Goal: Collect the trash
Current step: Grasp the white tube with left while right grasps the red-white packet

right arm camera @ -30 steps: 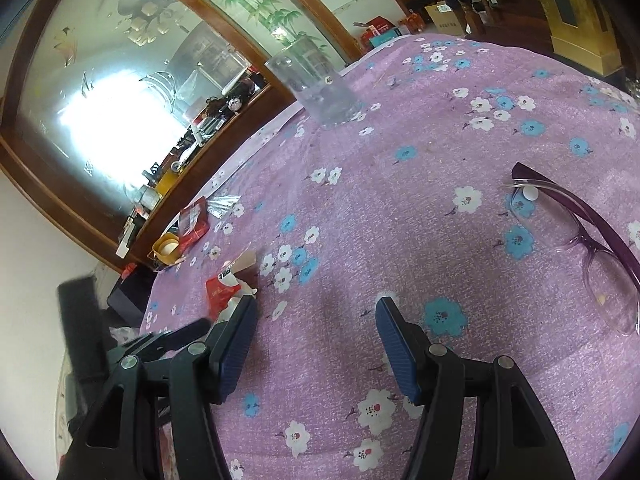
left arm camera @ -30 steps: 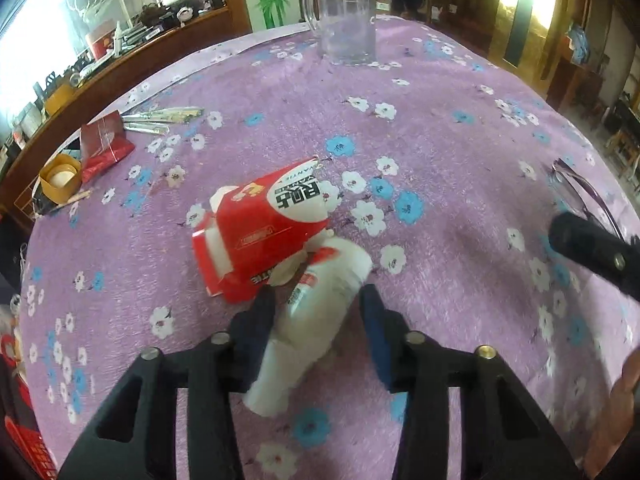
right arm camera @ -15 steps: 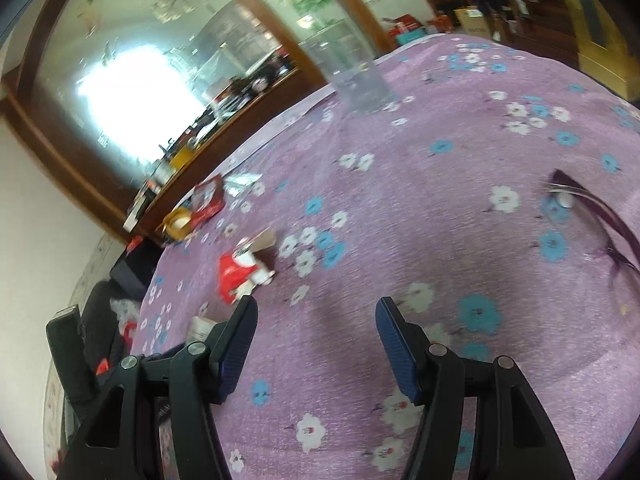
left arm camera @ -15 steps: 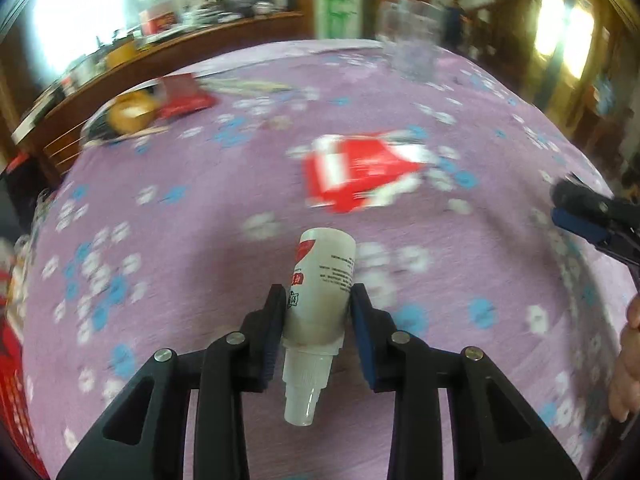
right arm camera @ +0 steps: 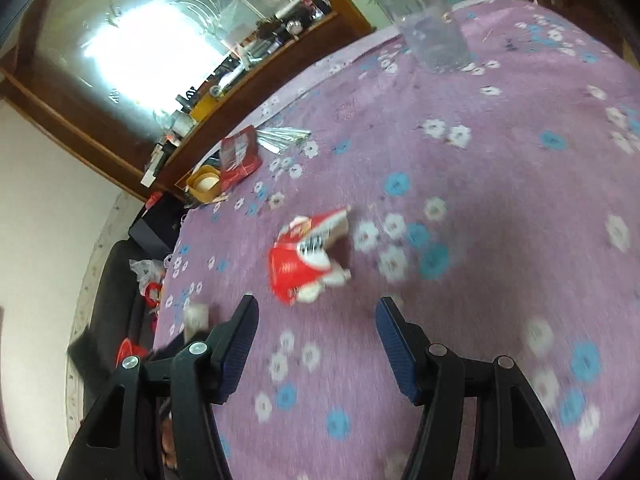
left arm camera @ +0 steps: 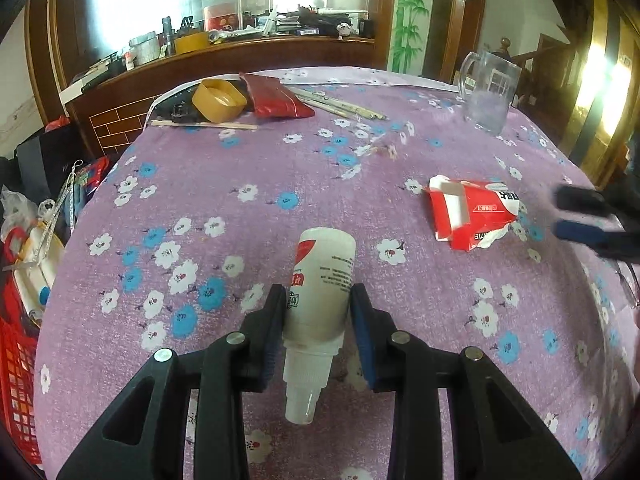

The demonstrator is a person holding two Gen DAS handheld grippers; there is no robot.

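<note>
A small white bottle point(left arm camera: 320, 292) with a red-marked label is held above the purple flowered tablecloth, neck pointing back at the camera; my left gripper point(left arm camera: 320, 304) is shut on its body. A crushed red and white carton point(left arm camera: 474, 212) lies on the cloth to the right. My right gripper point(right arm camera: 316, 320) is open with nothing between its fingers, and the same carton point(right arm camera: 308, 256) lies just ahead of them. The right gripper's blurred fingers point(left arm camera: 580, 216) show at the right edge of the left wrist view, close to the carton.
At the far edge of the table lie a yellow tape roll point(left arm camera: 218, 100), a red foil packet point(left arm camera: 276, 96) and thin sticks point(left arm camera: 344, 106). A clear glass mug point(left arm camera: 488, 92) stands far right. A red basket point(left arm camera: 16, 368) with trash sits below the table's left edge.
My left gripper has closed on the white bottle, lifted it and swung left, away from the carton. My right gripper has moved up to the carton, still open.
</note>
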